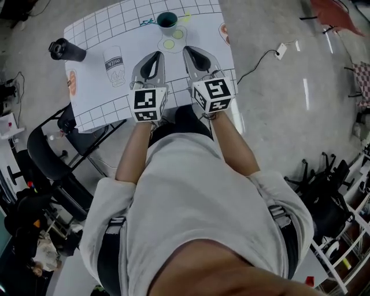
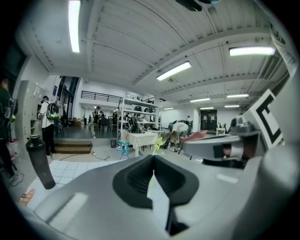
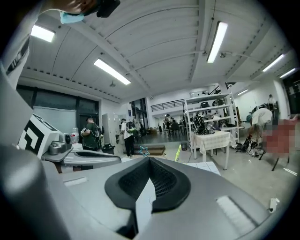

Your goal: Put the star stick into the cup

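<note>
While my left gripper (image 1: 158,54) and right gripper (image 1: 187,49) are pressed together, empty | teal star stick (image 1: 147,23), yellow star stick (image 1: 185,17) flank green cup (image 1: 167,20) ahead | black bottle (image 1: 65,50) at table (image 1: 104,98) left edge

The person wears a pale grey short-sleeved T-shirt (image 1: 196,191) with dark straps (image 1: 115,226) over both shoulders. The left gripper (image 1: 156,54) and right gripper (image 1: 189,50) are silver-grey shells with black ribbed pads (image 2: 133,180). Each carries a white cube (image 1: 147,104) printed with black square markers.
</note>
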`<move>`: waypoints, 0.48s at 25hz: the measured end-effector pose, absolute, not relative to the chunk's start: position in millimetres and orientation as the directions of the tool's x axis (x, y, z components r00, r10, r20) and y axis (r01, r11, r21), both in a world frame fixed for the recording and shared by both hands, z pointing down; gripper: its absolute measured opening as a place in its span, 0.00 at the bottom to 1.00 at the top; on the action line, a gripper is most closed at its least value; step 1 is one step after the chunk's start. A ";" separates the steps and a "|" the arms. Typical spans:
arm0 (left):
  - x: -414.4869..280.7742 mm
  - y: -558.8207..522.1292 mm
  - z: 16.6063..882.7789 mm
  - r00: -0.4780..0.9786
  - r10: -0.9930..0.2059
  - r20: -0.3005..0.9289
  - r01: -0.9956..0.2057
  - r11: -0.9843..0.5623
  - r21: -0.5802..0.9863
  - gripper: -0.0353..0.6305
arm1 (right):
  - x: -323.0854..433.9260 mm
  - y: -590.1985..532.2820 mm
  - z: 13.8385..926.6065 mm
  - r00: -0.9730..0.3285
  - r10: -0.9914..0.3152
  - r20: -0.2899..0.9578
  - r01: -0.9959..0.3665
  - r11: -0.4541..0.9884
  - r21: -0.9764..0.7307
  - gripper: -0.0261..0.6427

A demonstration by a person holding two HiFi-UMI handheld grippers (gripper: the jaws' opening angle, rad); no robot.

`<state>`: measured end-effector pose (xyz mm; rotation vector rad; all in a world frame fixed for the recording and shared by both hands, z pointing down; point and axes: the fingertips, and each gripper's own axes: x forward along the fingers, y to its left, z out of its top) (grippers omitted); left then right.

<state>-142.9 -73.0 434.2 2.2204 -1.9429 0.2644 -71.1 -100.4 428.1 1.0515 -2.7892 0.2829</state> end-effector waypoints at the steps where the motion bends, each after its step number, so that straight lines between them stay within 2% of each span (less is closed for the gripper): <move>1: -144.8 -67.0 429.6 0.126 -0.963 0.239 -0.992 -0.126 0.016 0.06 | -71.1 -93.5 421.0 -0.733 -0.654 0.189 -0.677 0.728 -0.109 0.04; 12: -120.0 -18.0 392.0 0.220 -0.964 0.153 -0.976 -0.217 0.033 0.06 | -61.8 -37.8 371.7 -0.654 -0.750 0.104 -0.755 0.656 -0.020 0.04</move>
